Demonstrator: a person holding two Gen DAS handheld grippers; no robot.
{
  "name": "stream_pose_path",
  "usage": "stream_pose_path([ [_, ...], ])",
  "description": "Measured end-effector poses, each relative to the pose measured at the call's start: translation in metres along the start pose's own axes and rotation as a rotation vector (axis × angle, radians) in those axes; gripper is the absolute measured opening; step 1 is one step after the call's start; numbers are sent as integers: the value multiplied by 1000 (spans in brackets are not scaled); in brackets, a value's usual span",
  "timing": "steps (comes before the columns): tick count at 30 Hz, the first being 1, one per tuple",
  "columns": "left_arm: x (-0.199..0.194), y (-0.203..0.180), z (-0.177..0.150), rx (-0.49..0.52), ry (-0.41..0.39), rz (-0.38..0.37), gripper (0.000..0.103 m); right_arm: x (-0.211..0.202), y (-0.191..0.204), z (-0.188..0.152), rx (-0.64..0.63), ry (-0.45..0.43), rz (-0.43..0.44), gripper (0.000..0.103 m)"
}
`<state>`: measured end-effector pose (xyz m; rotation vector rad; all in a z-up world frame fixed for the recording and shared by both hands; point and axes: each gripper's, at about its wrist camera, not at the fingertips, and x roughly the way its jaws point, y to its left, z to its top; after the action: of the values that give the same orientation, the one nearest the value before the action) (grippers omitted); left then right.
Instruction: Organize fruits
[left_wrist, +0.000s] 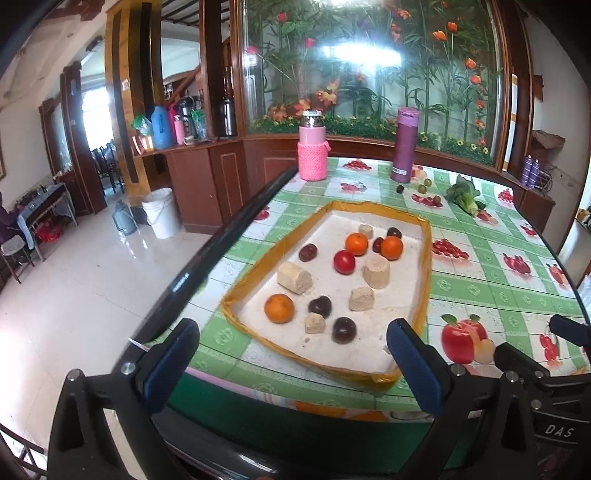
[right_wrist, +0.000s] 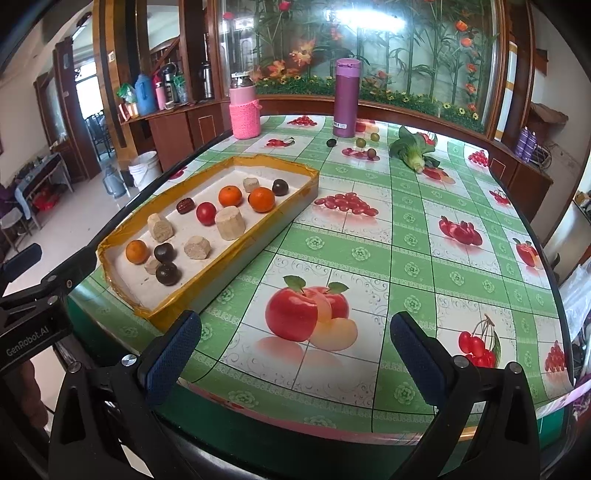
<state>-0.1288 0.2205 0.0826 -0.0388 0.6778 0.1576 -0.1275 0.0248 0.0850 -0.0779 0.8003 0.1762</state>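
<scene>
Left wrist view: left gripper (left_wrist: 291, 354) spread wide, nothing between pads, hovering at near end of tray (left_wrist: 424, 280). Inside tray, left to right: orange (left_wrist: 279, 308), dark plum (left_wrist: 344, 330), red tomato (left_wrist: 344, 262), tan blocks scattered among them. Right wrist view: tray far left, right gripper (right_wrist: 295, 350) also wide apart and empty, over printed tablecloth (right_wrist: 406, 236); loose small fruits (right_wrist: 365, 142) near purple flask (right_wrist: 346, 98).
</scene>
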Motion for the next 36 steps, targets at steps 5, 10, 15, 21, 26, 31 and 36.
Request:
stream_pose_path([
  [5, 1, 1, 0, -17, 11, -10, 103, -1, 0, -2, -12, 0, -6, 103],
  [10, 1, 1, 0, -16, 8, -3, 103, -3, 0, -4, -16, -4, -3, 103],
  [15, 3, 2, 0, -6, 10, -6, 103, -4, 1, -3, -12, -8, 1, 103],
  [21, 6, 7, -2, -22, 25, -14, 103, -5, 6, -3, -20, -8, 1, 103],
  [26, 6, 7, -2, -24, 27, -20, 103, -5, 6, -2, -17, -10, 0, 103],
  [31, 9, 7, 0, -25, 35, -28, 103, -4, 5, -1, -10, -4, -1, 103],
  [36, 12, 6, 0, -21, 29, -55, 103, -4, 5, 0, -13, -15, -1, 103],
])
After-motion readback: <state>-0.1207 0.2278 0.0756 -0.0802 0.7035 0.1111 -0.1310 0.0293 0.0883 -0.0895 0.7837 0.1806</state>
